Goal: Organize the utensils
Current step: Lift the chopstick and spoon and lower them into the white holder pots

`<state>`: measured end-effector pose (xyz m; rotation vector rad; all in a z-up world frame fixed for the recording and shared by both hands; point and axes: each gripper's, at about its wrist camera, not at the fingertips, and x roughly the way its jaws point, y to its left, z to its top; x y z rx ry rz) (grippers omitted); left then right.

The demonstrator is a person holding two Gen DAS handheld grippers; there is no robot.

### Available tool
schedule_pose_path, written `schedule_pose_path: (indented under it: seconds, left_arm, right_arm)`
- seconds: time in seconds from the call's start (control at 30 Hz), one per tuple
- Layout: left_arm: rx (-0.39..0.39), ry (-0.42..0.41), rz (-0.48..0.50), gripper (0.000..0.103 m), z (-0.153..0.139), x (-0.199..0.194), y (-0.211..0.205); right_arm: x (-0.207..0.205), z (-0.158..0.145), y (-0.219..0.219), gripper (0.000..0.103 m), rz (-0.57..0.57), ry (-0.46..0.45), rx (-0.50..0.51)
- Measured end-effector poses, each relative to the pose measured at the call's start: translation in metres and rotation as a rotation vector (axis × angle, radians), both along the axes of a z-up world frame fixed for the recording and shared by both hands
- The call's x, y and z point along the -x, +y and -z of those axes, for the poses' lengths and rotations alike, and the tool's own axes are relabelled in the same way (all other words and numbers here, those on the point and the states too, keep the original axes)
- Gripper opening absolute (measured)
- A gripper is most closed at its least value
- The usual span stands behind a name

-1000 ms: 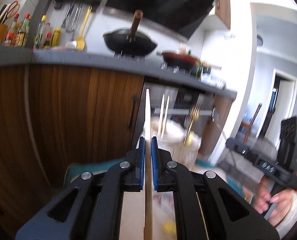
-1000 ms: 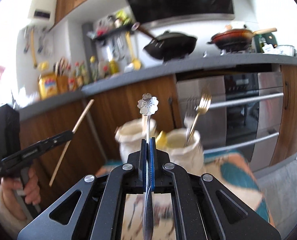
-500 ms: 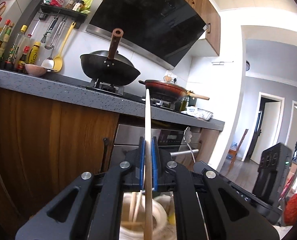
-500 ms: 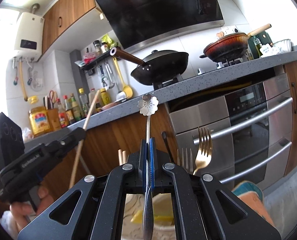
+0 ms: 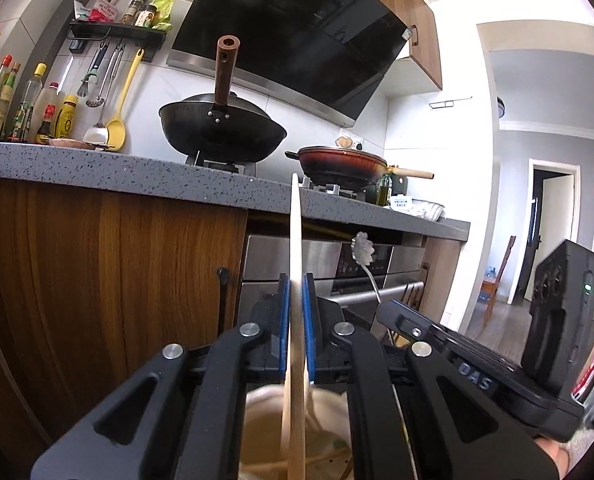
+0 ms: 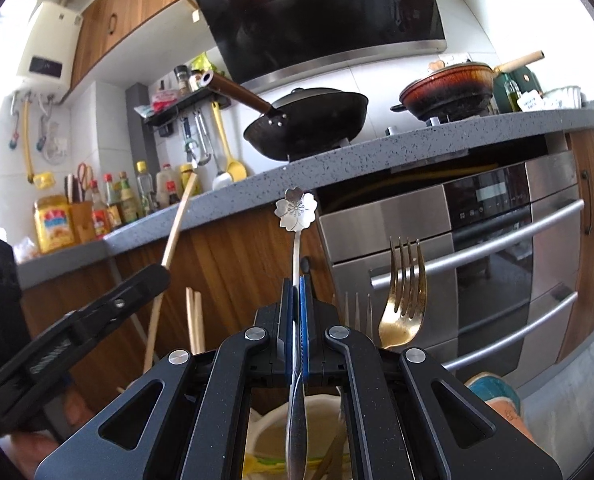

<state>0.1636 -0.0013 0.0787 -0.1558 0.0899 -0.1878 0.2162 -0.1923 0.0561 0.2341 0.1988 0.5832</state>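
Kitchen: grey speckled worktop (image 5: 137, 168), wok (image 5: 221, 132), oven (image 6: 497, 240). Left claw (image 5: 295, 300) pinching chopstick (image 5: 295, 240); right claw (image 6: 295, 304) pinching spoon (image 6: 295, 216). Holders below mostly hidden.

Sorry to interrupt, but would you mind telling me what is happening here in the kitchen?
A person is sorting utensils with a handheld gripper in each hand. The left gripper is shut on a wooden chopstick held upright, and the right gripper is shut on a silver spoon with a flower-shaped end. Both hover above cream-coloured holders; a gold fork and two chopsticks already stand there.
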Motion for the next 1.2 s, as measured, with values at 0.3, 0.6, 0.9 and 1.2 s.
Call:
schedule_pose_path:
  seconds: [0.3,0.6,0.9,1.2]
  left_arm:
    - [-0.007,0.002,0.01,0.006,0.005,0.02,0.007]
    - [-0.035,0.059,-0.027,0.006,0.013,0.027,0.011]
    - [-0.108,0.107,-0.021,0.006,0.017,0.04,0.005]
    - [-0.135,0.093,-0.006,0.039,0.017,0.047,-0.002]
  right_arm:
    - [-0.002,0.012,0.009,0.004,0.042,-0.018,0.07]
    - [0.017,0.017,0.0,0.004,0.035,0.017,0.109]
    - [0.043,0.023,-0.012,0.002,-0.004,0.054,0.15]
    - [0.041,0.034,-0.014,0.002,-0.022,0.109,0.155]
